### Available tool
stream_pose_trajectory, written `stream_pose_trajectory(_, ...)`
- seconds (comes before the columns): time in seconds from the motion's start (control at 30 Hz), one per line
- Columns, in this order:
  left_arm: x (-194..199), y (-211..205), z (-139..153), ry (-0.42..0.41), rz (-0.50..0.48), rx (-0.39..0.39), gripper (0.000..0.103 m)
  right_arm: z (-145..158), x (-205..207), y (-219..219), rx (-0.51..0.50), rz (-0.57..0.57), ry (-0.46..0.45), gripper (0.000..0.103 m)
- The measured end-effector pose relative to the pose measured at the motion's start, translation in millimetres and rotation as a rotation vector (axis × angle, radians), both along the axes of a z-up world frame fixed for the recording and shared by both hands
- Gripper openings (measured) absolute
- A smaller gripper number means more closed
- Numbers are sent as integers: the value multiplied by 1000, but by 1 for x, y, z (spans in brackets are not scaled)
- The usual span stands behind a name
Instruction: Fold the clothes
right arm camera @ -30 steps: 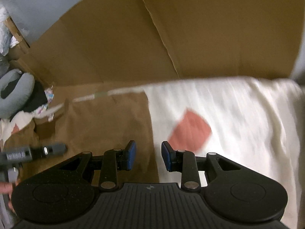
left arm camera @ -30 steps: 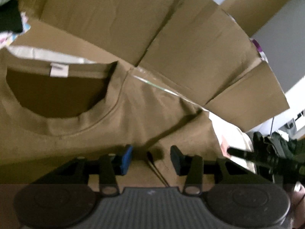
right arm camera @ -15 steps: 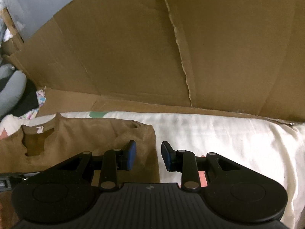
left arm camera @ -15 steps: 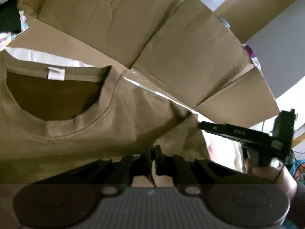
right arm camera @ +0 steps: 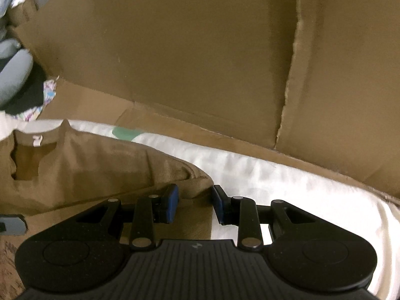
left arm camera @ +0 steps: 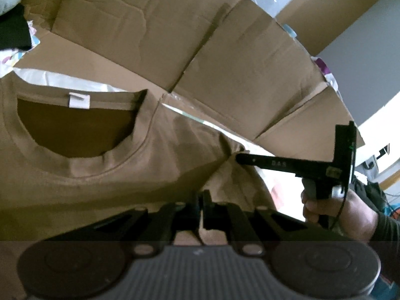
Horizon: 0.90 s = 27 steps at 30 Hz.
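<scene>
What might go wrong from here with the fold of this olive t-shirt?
1. The left gripper is shut on the t-shirt while the right gripper is open astride the sleeve edge; lifting now would likely drag the cloth askew.
2. The right jaws straddle the white sheet too and may pinch it as well.

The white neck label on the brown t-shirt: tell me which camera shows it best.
The left wrist view. There the neck label sits large and sharp inside the brown t-shirt collar. In the right wrist view the label is small, far off at the left edge and distorted.
</scene>
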State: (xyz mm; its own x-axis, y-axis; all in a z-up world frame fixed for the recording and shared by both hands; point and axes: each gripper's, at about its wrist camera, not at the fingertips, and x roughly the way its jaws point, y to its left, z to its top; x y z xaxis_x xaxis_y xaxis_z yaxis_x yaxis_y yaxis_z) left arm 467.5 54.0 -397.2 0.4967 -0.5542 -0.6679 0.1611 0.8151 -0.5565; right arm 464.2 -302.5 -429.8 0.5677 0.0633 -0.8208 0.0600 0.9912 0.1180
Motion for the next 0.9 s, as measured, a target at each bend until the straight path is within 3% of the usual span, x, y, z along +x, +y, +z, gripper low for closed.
stream_pose_trajectory(0.03, 0, 0, 0, 0, 2, 0, 2, 1, 1, 1, -13, 12, 1, 17)
stream_pose_trajectory(0.3, 5, 0, -6, 8, 31, 51, 0, 5, 8, 15, -198, 72, -4, 8)
stream_pose_trajectory(0.37, 6, 6, -13, 29, 58, 65, 0, 2, 10, 11, -193, 65, 1, 9)
stream_pose_trajectory(0.5, 8, 17, -19, 53, 98, 33, 0, 8, 6, -5, -81, 33, -11, 12)
stream_pose_trajectory(0.57, 9, 19, -21, 65, 107, 6, 7, 16, 0, -10, -44, 26, -27, 17)
stream_pose_trajectory(0.67, 13, 16, -23, 59, 107, -16, 26, 28, -12, -17, -21, 4, -67, 34)
stream_pose_trajectory(0.83, 22, 0, -24, 24, 68, -19, 42, 38, -35, -28, -5, -24, -95, 36)
stream_pose_trajectory(0.9, 25, -6, -26, 20, 54, -7, 42, 37, -41, -29, -1, -34, -91, 36)
